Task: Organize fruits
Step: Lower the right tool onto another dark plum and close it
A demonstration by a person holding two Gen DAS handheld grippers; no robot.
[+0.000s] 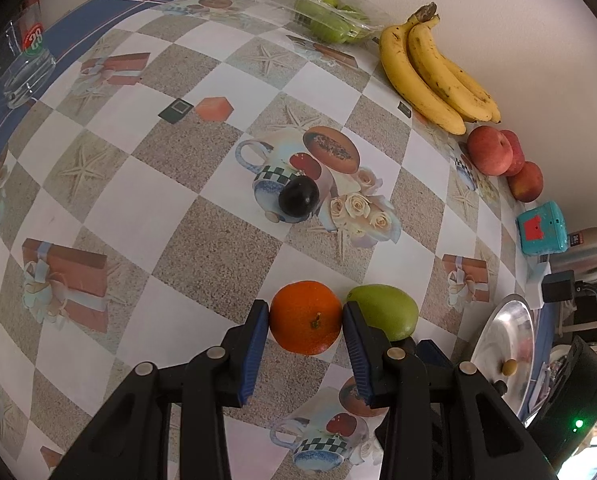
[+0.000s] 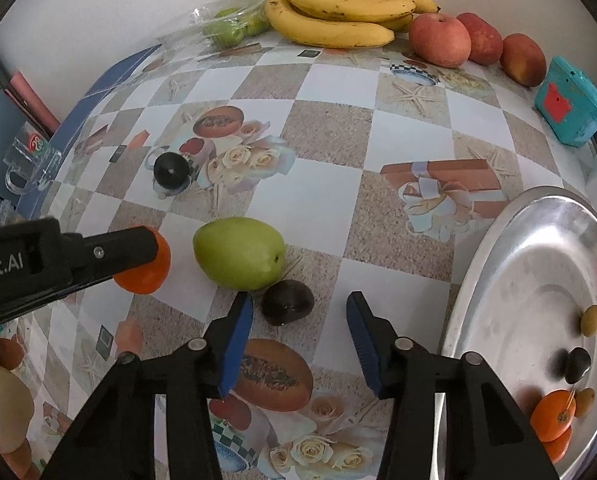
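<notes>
Pick-up step in hand. Orange (image 1: 305, 316) pinched by left gripper (image 1: 304, 344). Right gripper (image 2: 298, 344) spread, dark fruit (image 2: 287, 302) at 11 o'clock, not yet pinched. Next: closure needed, transfer to metal tray (image 2: 478, 280) at 3 o'clock.

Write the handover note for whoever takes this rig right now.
Left claw: shut on the orange, on the table.
Right claw: open, around the dark fruit, pads not touching it.
Green mango lies between them; another dark fruit farther back.
Done: metal tray holds an orange, a dark fruit and small yellowish fruits.
Left: tray these four; bananas, apples and bagged green fruit wait by the wall.
</notes>
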